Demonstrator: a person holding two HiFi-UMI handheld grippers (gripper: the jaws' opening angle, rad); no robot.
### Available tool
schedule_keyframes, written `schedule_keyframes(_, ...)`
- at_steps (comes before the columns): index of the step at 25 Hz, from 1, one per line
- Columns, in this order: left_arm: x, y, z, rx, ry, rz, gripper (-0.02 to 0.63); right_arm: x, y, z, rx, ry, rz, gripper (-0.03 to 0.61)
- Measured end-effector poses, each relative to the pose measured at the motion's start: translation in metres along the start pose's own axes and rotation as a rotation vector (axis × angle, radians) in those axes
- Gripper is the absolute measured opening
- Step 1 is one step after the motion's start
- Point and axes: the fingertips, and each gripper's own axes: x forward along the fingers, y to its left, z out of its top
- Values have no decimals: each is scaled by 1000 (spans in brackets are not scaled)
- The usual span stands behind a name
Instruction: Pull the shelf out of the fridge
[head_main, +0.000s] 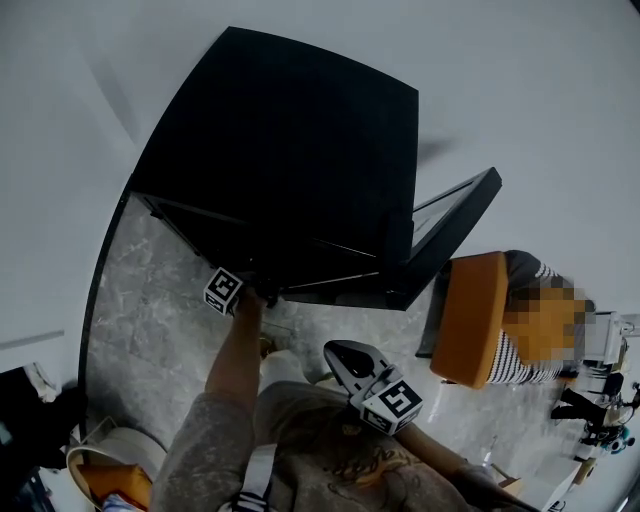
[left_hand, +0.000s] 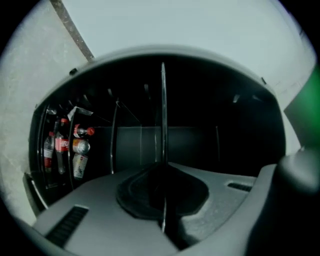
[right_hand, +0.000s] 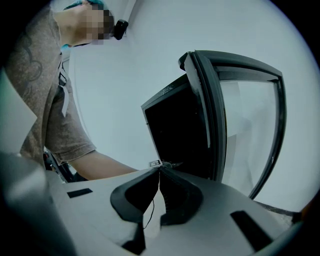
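Since we want it slid out toward us, our left gripper (left_hand: 163, 167) clamps the near edge of the thin glass shelf (left_hand: 163, 100) inside the black fridge (head_main: 290, 150), while our right gripper (right_hand: 159, 169) idles shut and empty.

No word, brand or number can be read anywhere. The bottles (left_hand: 62, 145) inside the fridge (left_hand: 200, 125) carry red and pale labels, and a small white sticker (right_hand: 154, 163) sits at a corner of the fridge, all with print too small to make out. The left marker cube (head_main: 223, 291) and the right marker cube (head_main: 392, 402) bear only black-and-white square patterns, no letters.
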Motion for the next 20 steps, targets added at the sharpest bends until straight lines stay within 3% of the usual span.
schedule_keyframes(20,-104,-23,-10,-1,-45,-23,15,-16,25,-6,-36,-2,126,21)
